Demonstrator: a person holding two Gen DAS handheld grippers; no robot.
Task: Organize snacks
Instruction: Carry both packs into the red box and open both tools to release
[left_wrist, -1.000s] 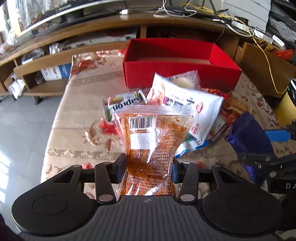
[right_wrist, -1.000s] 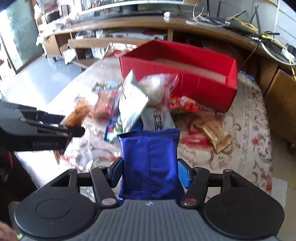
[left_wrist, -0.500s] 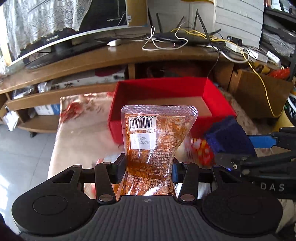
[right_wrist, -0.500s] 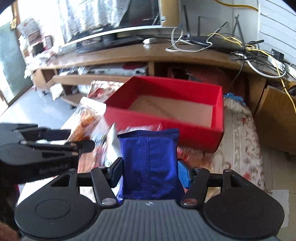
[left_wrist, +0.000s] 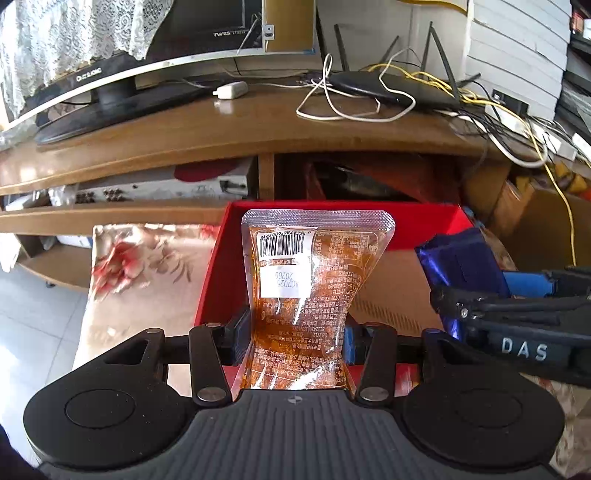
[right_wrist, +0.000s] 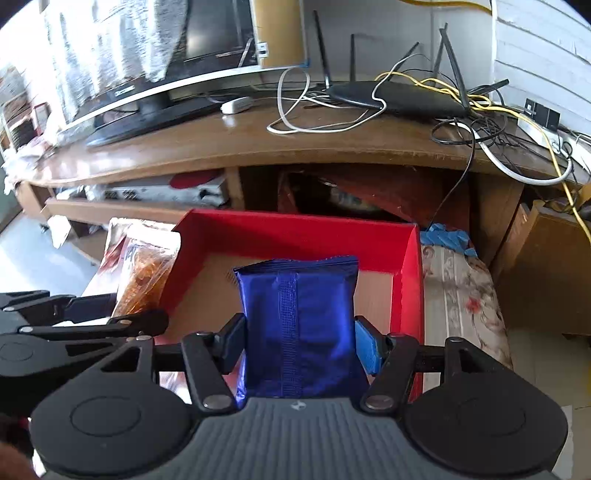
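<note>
My left gripper (left_wrist: 295, 339) is shut on a clear pouch of orange snack (left_wrist: 314, 288) with a barcode label, held upright over the left part of the red box (left_wrist: 218, 258). My right gripper (right_wrist: 300, 341) is shut on a blue foil snack pack (right_wrist: 299, 317), held over the box's brown cardboard floor (right_wrist: 199, 295). The red box (right_wrist: 295, 232) stands open and holds nothing I can see. The right gripper and blue pack (left_wrist: 465, 262) show at the right of the left wrist view; the left gripper and orange pouch (right_wrist: 144, 273) show at the left of the right wrist view.
The box sits on a floral cloth (left_wrist: 147, 266) over a low table. Behind it runs a wooden TV stand (left_wrist: 258, 129) with a monitor (left_wrist: 110, 74), a router (right_wrist: 399, 98) and tangled cables. A cardboard box (right_wrist: 546, 266) stands at the right.
Both grippers have moved forward with their packs, from over the snack pile to over the red box. The pile has dropped out of view. Both grips are unchanged.
</note>
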